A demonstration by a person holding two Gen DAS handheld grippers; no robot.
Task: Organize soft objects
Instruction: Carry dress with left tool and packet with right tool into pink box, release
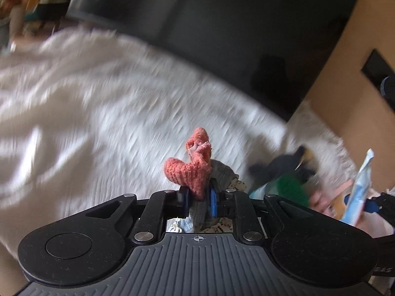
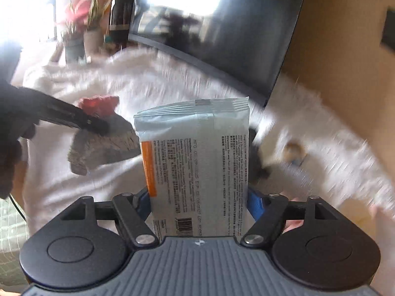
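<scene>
Nearest our left camera, our left gripper (image 1: 199,201) pinches one coral knitted piece (image 1: 190,170) and some grey knit fabric (image 1: 222,172) together, the coral piece standing up and away from the pads over a white fluffy blanket (image 1: 98,113). Our right gripper (image 2: 199,201) clamps one wet-wipes pack (image 2: 197,167) by its side edges, long axis pointing forward and up, its lower end hidden behind the gripper body. Motion blur smears a pile of dark and green items (image 1: 288,177) at the right beyond counting, below a dark screen (image 2: 222,44).
</scene>
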